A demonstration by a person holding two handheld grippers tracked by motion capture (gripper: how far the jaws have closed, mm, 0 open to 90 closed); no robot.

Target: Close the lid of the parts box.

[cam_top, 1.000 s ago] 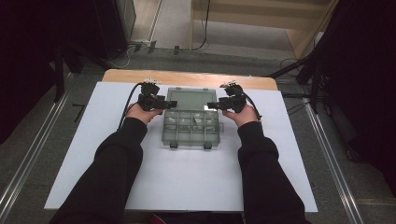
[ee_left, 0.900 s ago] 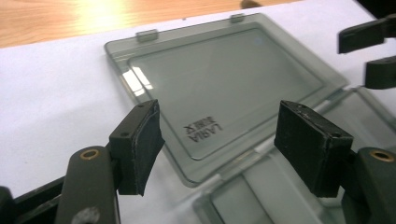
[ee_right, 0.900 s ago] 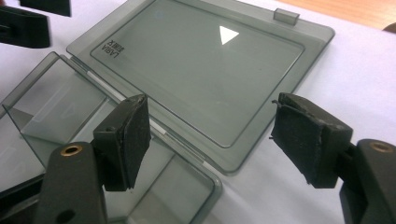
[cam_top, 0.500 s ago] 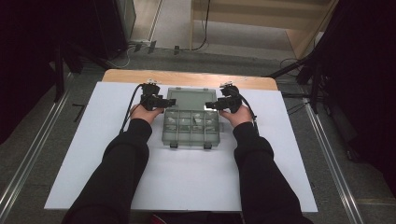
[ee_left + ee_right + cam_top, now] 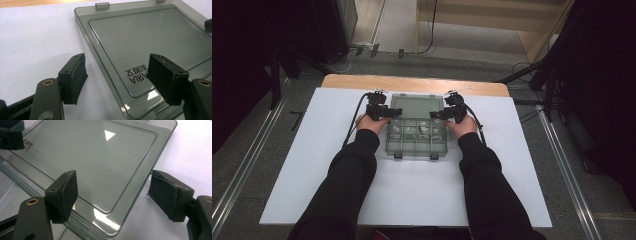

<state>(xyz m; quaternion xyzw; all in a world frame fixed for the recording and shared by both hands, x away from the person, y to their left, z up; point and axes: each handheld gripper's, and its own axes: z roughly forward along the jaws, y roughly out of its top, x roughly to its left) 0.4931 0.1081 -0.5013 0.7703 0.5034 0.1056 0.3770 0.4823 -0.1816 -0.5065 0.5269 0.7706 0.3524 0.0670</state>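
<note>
High view: organizer box (image 5: 416, 137) lies open, small pieces (image 5: 409, 131) in compartments, both hand-held grippers spread astride its lid (image 5: 414, 106).

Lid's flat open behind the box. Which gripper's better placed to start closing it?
Roughly even, slight edge to the left gripper: its open jaws straddle the lid edge. The right gripper also straddles its corner, jaws just opened wider. Probably a two-handed lift.
</note>
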